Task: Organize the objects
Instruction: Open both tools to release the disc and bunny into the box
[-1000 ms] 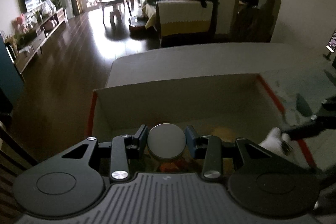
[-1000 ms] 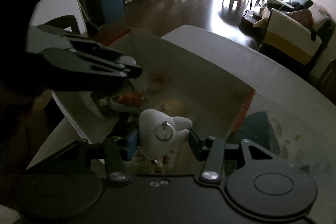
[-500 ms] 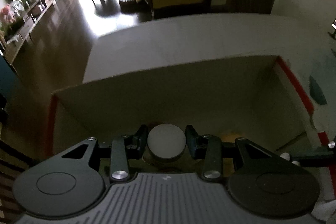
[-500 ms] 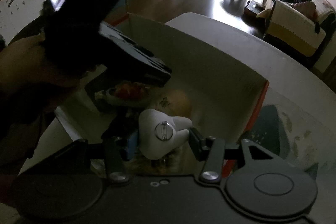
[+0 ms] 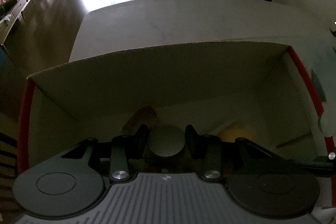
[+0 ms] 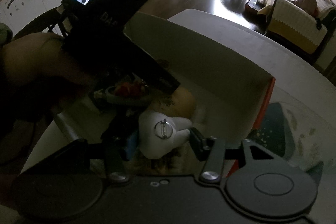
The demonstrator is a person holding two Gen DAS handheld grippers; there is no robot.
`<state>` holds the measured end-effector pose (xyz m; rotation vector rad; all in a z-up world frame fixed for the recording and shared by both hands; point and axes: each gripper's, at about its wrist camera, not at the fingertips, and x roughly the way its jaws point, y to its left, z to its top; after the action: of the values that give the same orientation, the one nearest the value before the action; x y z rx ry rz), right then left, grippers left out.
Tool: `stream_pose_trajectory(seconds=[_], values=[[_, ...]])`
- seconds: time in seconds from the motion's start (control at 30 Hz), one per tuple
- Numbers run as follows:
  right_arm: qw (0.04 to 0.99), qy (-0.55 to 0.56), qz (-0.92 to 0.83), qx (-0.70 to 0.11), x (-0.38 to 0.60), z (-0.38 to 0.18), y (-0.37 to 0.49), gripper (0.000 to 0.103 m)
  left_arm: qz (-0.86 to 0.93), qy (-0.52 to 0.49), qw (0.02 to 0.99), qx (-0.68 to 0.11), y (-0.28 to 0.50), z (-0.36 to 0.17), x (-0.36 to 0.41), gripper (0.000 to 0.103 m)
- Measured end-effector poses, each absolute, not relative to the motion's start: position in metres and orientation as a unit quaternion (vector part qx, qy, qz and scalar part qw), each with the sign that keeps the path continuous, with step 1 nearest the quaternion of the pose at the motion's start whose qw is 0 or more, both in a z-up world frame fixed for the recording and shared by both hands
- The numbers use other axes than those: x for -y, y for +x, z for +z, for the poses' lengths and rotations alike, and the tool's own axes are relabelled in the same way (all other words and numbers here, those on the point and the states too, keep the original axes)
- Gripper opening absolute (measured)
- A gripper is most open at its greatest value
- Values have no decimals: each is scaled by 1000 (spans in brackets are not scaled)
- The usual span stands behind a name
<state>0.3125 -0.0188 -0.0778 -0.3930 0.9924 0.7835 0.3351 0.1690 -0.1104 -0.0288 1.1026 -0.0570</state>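
Dim room, two handheld grippers working over an open cardboard box [image 5: 159, 81] with red-taped edges, set on a pale table [image 5: 189, 14].

Left gripper [image 5: 167, 135]: fingers lowered inside the box, jaws pinching a round grey disc [image 5: 166, 143] between them, edges touching both pads. Just ahead of the left finger, a brownish lump [image 5: 142, 117] on the box floor; ahead and to the right of the right finger, a yellow rounded object [image 5: 235, 132]. Beyond the jaws, the far box wall, then bare tabletop, then dark wooden floor.

Right gripper [image 6: 163, 140]: jaws pinching a white tooth-shaped plush [image 6: 161, 135] with a small metal pin on its front, held above the near part of the box [image 6: 210, 60]. Ahead of the jaws, the yellow rounded object [image 6: 184, 102] inside the box. Ahead and to the left, a small dish with red pieces [image 6: 128, 90], partly covered by the left gripper [image 6: 117, 20], whose black body with a lit screen reaches down into the box; fingertips hidden in this view. Hand [image 6: 35, 68] wrapped around its handle at far left. To the right of the jaws, outside the box, a patterned mat [image 6: 294, 129] on the table.
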Motion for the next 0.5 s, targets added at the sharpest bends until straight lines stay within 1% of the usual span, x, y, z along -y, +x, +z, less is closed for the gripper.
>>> stream_pose_trajectory(seconds=[0.03,0.1,0.17,0.27,0.37,0.5], values=[[788,-182,364,-461,20,-77,313,54,-26,-16,852,-523,334,-111,-169,40],[788,-180,365,-462,21,-78,313,54,-26,-21,854,-519,332,-109,-169,50],[788,-179,364,-463,22,-77,314,56,-24,-26,858,-512,331,-107,-169,56],[789,-179,362,-462,23,-76,313,57,-20,-27,864,-503,328,-102,-169,57],[791,-177,362,-460,24,-74,312,60,-17,-32,871,-490,320,-94,-170,62],[796,-172,360,-455,29,-69,310,61,-16,-37,880,-473,307,-81,-172,63]])
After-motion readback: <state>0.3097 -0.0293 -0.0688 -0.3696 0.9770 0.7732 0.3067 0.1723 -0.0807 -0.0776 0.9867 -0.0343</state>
